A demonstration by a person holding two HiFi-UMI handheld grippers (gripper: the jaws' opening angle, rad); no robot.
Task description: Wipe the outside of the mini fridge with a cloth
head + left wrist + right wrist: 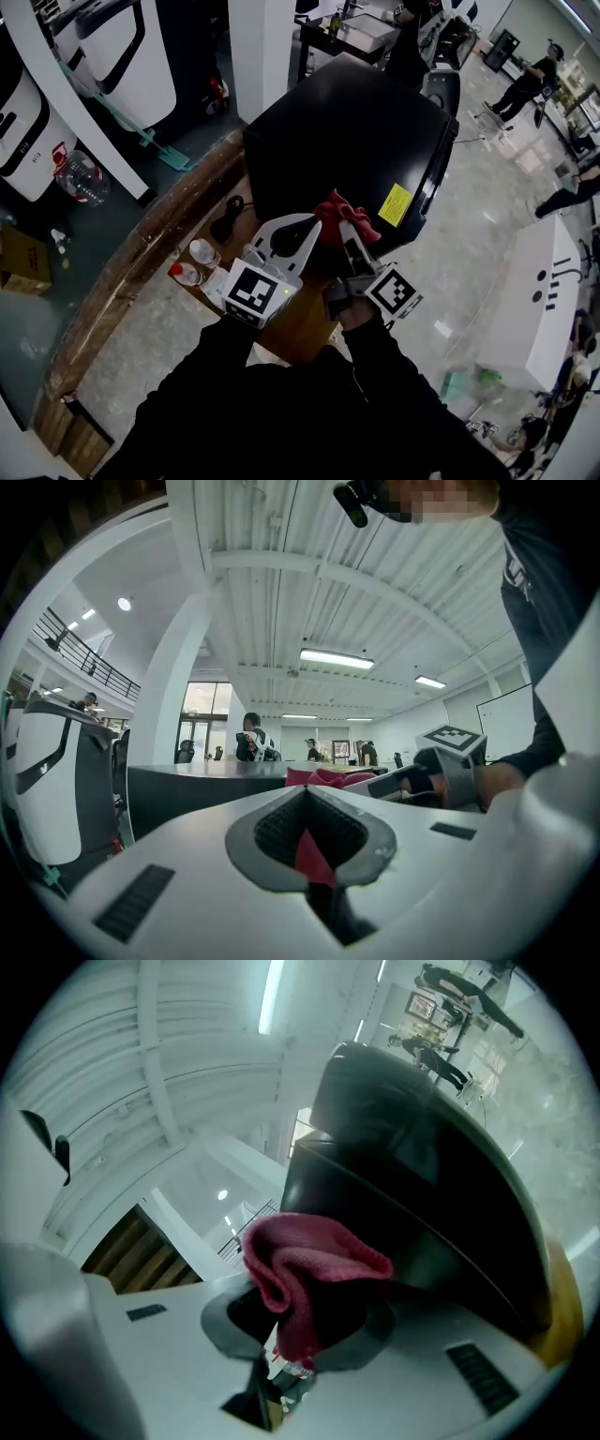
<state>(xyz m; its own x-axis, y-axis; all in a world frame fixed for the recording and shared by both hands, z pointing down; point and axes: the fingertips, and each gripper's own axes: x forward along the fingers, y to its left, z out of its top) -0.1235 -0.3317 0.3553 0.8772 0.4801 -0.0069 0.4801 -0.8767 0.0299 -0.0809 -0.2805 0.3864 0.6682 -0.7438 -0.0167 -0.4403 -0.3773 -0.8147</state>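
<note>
The black mini fridge (356,131) with a yellow label (397,203) stands just ahead of me. In the right gripper view the fridge (422,1166) fills the upper right. My right gripper (347,225) is shut on a bunched red cloth (343,214) at the fridge's near edge; the cloth (305,1265) bulges above the jaws of the right gripper (298,1321). Close on its left, my left gripper (307,225) points at the same cloth. In its own view the left gripper (307,808) has its jaws together with a red strip of cloth (311,853) between the pads.
A wooden counter (141,253) runs under the fridge, with two small bottles (195,262) and a black object (225,225) on it. A big water jug (82,176) and a mop (155,145) stand on the floor at left. There is a white desk (539,300) at right and people beyond.
</note>
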